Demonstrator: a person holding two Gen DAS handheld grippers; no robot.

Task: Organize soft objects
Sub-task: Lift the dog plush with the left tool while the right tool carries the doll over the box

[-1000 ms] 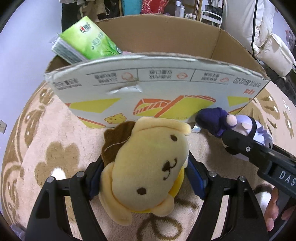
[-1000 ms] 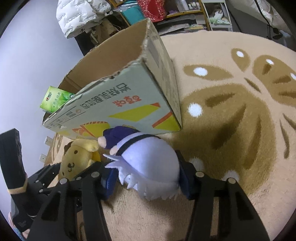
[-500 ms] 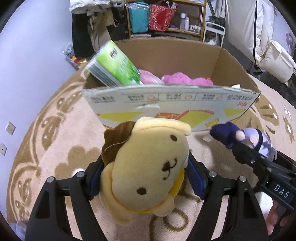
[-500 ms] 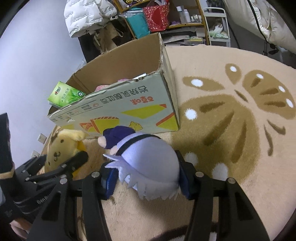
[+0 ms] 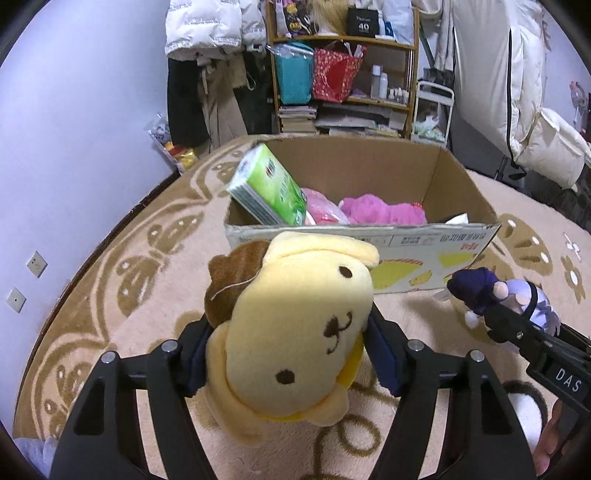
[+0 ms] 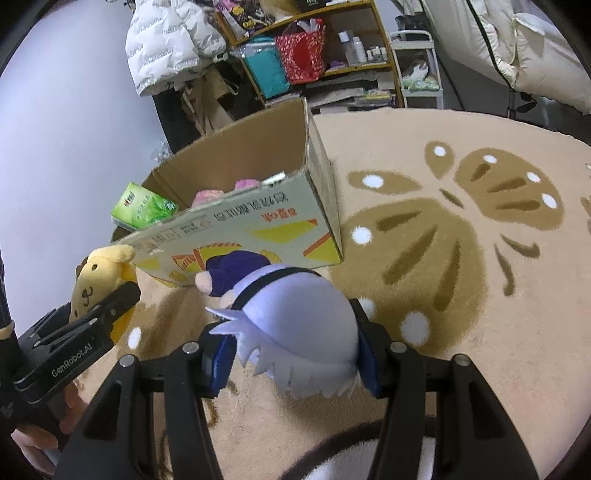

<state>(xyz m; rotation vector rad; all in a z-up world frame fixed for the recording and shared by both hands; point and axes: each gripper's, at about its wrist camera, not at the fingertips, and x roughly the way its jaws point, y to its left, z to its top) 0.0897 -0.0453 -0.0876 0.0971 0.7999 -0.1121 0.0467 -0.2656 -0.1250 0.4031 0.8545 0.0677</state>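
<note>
My left gripper is shut on a yellow dog plush with a brown cap, held above the rug in front of the open cardboard box. My right gripper is shut on a lavender-haired doll in dark blue clothes, held to the right of the dog; the doll also shows in the left wrist view. The dog plush shows at the left of the right wrist view. Inside the box lie a pink plush and a green tissue pack.
A beige rug with brown flower patterns covers the floor. Behind the box stand a shelf with bags and bottles, hanging coats and a white padded jacket. A lilac wall is at the left.
Both grippers have risen and drawn back from the box with their toys. The box's inside and the room behind it have come into view.
</note>
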